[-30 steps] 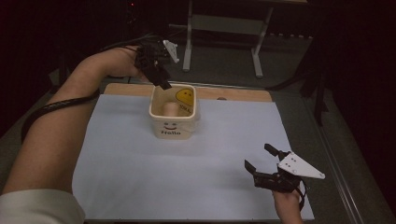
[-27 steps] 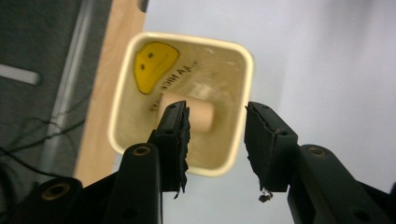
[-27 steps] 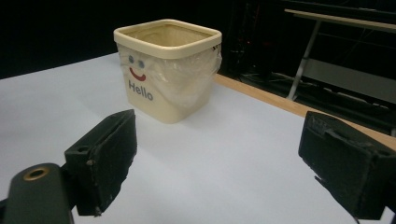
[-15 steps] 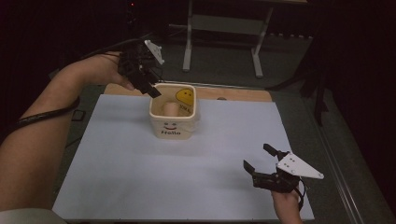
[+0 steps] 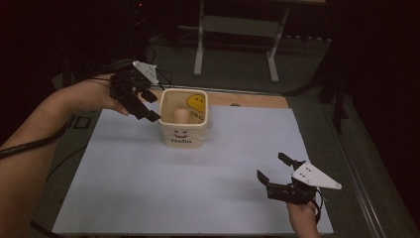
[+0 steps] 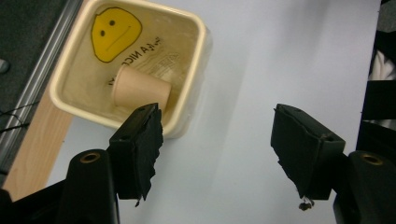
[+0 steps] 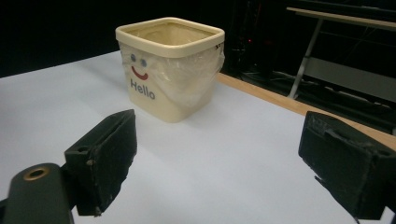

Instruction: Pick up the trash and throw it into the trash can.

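A cream square bin (image 5: 184,121) with a smiley face and "Hello" on its front stands at the back middle of the white sheet (image 5: 198,188); the right gripper view shows this bin (image 7: 170,65) upright. Inside it lies a tan paper cup (image 5: 181,116) on its side, and the left gripper view looks down on that cup (image 6: 140,88). My left gripper (image 5: 148,106) hovers just left of the bin's rim, open and empty; its jaws have just been opening. My right gripper (image 5: 275,166) rests open at the front right, with nothing between its fingers.
A wooden table edge (image 5: 247,99) runs behind the sheet. A metal stand (image 5: 237,29) rises on the dark floor beyond. A black cable (image 5: 29,144) trails along my left forearm. A metal rail (image 5: 361,198) borders the table's right side.
My left gripper has drawn back from above the bin to its left side, and its jaws have spread apart. The cup lies in the bin. The right gripper has stayed put.
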{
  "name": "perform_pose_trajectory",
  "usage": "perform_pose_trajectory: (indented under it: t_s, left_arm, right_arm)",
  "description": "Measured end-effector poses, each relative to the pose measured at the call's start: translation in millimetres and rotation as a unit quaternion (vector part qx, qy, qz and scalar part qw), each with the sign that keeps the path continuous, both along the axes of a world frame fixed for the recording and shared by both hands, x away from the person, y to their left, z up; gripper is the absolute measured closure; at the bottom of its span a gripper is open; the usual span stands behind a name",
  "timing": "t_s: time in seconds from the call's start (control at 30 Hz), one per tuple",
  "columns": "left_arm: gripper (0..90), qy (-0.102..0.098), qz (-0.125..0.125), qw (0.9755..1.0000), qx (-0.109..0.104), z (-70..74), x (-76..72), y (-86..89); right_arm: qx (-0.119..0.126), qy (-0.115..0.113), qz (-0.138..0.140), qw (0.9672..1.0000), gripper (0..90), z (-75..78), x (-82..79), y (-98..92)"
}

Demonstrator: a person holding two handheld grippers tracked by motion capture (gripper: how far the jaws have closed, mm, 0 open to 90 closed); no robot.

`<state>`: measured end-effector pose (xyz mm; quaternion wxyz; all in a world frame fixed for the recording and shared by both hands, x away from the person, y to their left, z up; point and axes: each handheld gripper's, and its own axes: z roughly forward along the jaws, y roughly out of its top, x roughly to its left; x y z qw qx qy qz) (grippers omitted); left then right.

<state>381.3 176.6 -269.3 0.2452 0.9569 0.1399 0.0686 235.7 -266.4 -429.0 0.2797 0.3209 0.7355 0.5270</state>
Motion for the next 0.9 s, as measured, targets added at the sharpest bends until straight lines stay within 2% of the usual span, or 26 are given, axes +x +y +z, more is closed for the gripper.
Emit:
perform_pose_trajectory:
  t_s: [0.17, 0.2, 0.3, 0.67, 0.9]
  left_arm:
    - [34.6, -0.002, -0.002, 0.9999, -0.011, -11.3, -11.3, 6.6]
    - [34.6, 0.008, -0.004, 0.9999, -0.014, -16.1, -14.4, 7.9]
    - [34.6, 0.011, -0.009, 0.9999, -0.003, -25.6, -20.9, 12.2]
    - [34.6, 0.007, -0.006, 0.9983, -0.058, -38.0, -49.0, 34.1]
    - [32.3, 0.009, 0.003, 0.9975, -0.07, -52.0, -61.8, 43.9]
  right_arm:
    - [-0.002, -0.002, -0.001, 1.0, 11.6, 1.1, -0.5, 0.8]
    - [-0.001, -0.002, -0.001, 1.0, 11.5, 1.5, -0.7, 0.8]
    - [-0.001, -0.004, -0.002, 1.0, 11.6, 1.9, -1.3, 0.3]
    - [0.0, -0.011, -0.014, 0.9998, 11.5, 1.9, -2.2, -1.8]
    - [-0.001, -0.01, -0.015, 0.9998, 11.5, 1.8, -2.4, -2.5]
